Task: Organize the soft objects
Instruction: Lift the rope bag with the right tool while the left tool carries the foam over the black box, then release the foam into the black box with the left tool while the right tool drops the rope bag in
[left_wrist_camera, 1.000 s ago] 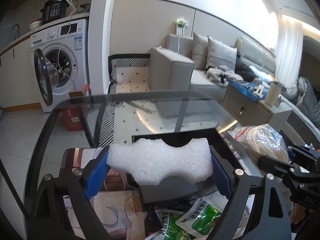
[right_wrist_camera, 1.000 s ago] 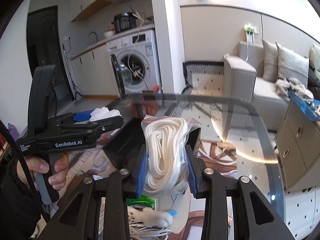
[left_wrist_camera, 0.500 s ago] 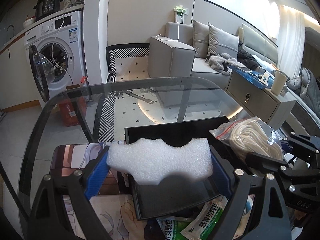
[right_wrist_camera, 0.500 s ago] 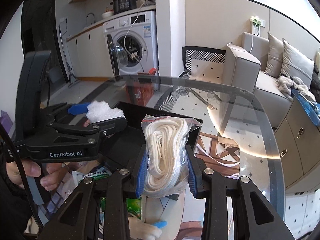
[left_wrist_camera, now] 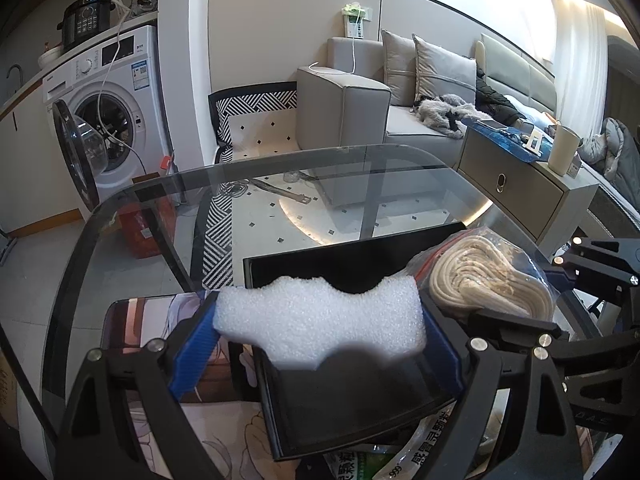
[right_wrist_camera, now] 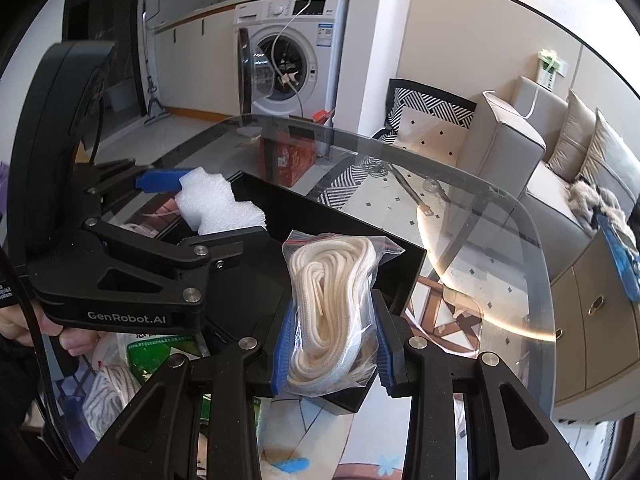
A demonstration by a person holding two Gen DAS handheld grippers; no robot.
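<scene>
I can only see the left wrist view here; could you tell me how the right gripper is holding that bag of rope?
Observer: The right gripper is shut on the bag of white rope, its blue pads squeezing the bag's lower half from both sides.
Operator: Thank you. Is there anything beside the tray that I cannot see?
Observer: Yes, a white striped cloth bundle lies on the table by the black tray's near left corner.
Operator: And who holds the left gripper?
Observer: A bare hand grips the handle of the left gripper, which clamps the white foam piece.
</scene>
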